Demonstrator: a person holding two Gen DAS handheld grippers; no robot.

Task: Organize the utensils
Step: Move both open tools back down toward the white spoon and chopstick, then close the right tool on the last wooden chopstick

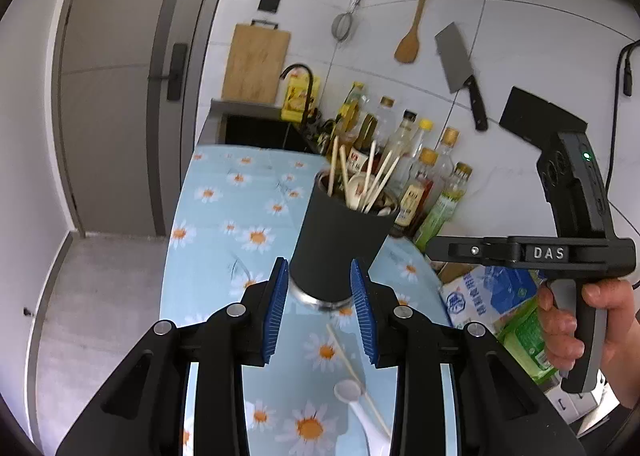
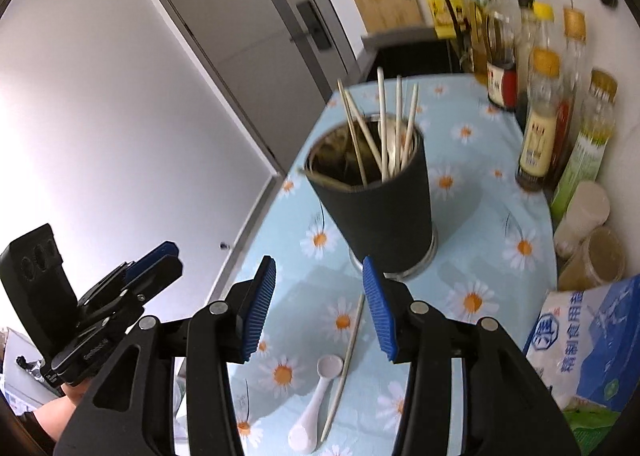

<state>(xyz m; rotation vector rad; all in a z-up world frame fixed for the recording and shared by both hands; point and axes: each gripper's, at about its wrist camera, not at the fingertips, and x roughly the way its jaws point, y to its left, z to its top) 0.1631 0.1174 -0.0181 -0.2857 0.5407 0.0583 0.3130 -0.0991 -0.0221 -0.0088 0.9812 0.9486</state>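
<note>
Black claw [image 1: 320, 308], ribbed blue pads [image 1: 276, 312], silver screws, "DAS" marking.

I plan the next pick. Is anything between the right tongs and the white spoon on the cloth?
Nothing visible: the right tongs stand open and empty above the white spoon; one chopstick lies beside it.

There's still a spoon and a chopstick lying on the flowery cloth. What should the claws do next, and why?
Probably lower the right claw onto the loose chopstick. Its jaws stand apart with nothing in them, and the chopstick lies right below, beside the white spoon. Both are still outside the dark cup, where the other chopsticks already stand. The left claw is empty too, near the cup's base.
</note>
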